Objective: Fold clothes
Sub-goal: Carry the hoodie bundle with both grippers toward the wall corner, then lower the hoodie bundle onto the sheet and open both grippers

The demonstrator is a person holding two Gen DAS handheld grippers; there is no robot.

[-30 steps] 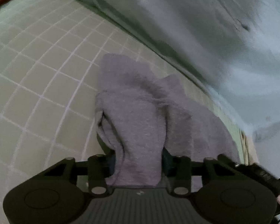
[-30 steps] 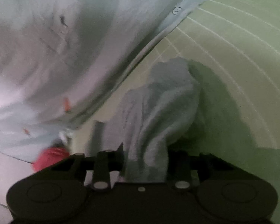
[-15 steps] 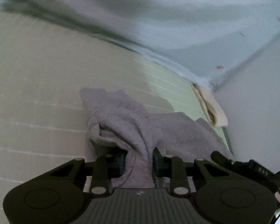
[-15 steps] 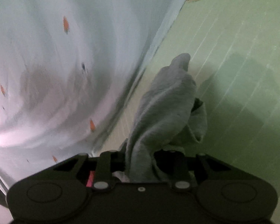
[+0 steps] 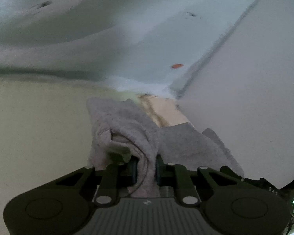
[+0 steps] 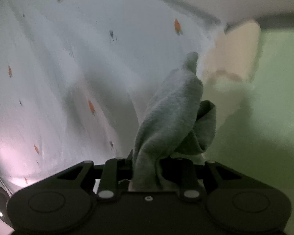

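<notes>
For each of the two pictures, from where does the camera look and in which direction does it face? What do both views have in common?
Left wrist view: sits on the left gripper, faces forward and downward along its fingers at the grey knitted garment on the pale green sheet; its jaws are closing on the cloth.
Right wrist view: sits on the right gripper, faces along its fingers at the same garment, pinched between its jaws.
Shared: the garment, the green sheet, and the light blue carrot-print cover behind.
</notes>
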